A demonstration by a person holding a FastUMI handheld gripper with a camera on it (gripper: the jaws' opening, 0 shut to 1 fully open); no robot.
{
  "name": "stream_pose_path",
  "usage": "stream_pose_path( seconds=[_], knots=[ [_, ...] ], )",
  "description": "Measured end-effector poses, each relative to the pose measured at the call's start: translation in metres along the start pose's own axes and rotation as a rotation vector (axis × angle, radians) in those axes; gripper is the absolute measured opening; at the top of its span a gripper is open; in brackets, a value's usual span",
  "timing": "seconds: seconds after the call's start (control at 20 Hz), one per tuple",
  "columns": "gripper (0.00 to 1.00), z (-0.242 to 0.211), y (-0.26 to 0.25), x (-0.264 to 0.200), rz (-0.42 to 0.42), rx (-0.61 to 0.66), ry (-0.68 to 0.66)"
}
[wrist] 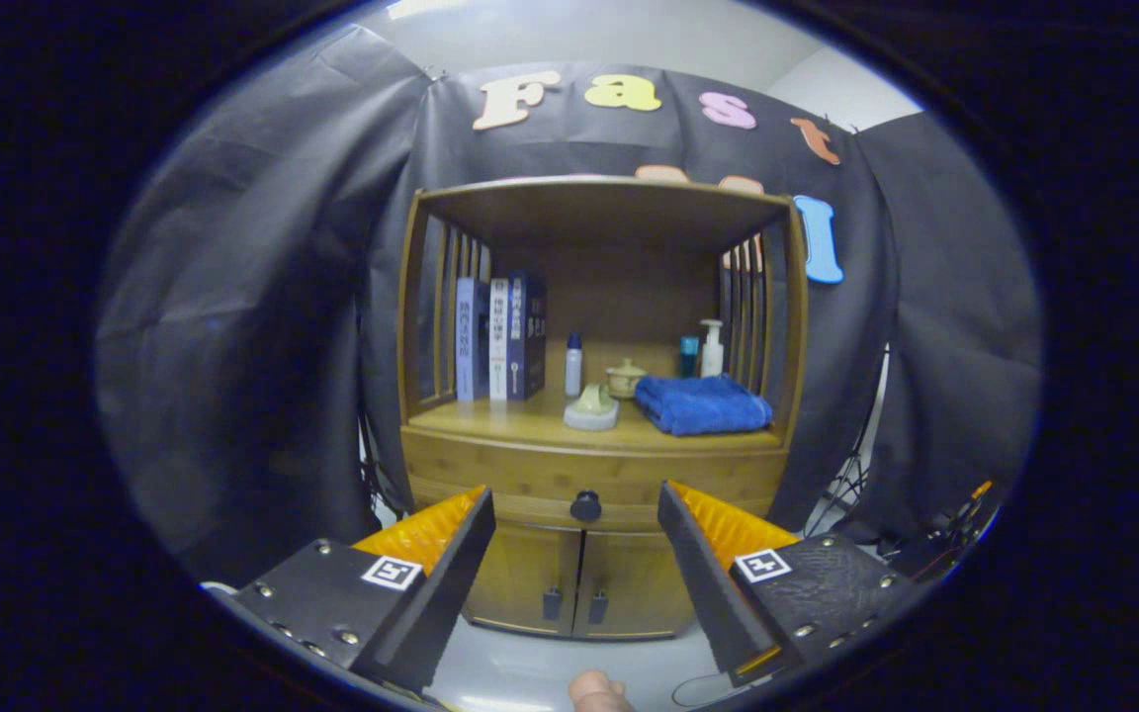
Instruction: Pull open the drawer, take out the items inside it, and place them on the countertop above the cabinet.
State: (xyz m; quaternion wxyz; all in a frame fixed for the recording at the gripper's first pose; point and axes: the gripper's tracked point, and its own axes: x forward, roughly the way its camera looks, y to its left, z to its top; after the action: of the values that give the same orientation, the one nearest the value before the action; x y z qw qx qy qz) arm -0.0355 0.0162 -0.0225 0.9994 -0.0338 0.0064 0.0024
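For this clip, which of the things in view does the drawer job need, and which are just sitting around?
Needed:
- drawer, shut, with its dark knob
- countertop
- claw, open, knob just beyond its fingers

Just sitting there:
- books
- blue towel
- small white bottle
- pump bottle
- lidded pot
- lower cabinet doors

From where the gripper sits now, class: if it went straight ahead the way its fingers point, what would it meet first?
Most likely the drawer's black knob, which sits centred between the open gripper fingers, on the closed drawer front. Depth is unclear; the gap ahead looks free.
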Motion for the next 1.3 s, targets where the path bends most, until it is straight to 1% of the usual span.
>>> stream_pose_path(
  seconds=[0.1,0.3,0.5,0.6,0.95,1.2,1.3],
  knots=[
    [0.99,0.027,-0.001,-0.014,0.01,0.011,-0.019],
    [0.99,0.081,-0.018,-0.046,-0.012,0.035,-0.068],
    [0.99,0.102,-0.028,-0.069,-0.01,0.079,-0.073],
    [0.99,0.101,-0.029,-0.07,-0.005,0.086,-0.07],
    [0.99,0.085,-0.005,-0.063,0.036,0.062,-0.053],
    [0.99,0.085,0.009,-0.066,0.064,0.074,-0.079],
    [0.99,0.081,0.012,-0.064,0.069,0.071,-0.071]
  ],
)
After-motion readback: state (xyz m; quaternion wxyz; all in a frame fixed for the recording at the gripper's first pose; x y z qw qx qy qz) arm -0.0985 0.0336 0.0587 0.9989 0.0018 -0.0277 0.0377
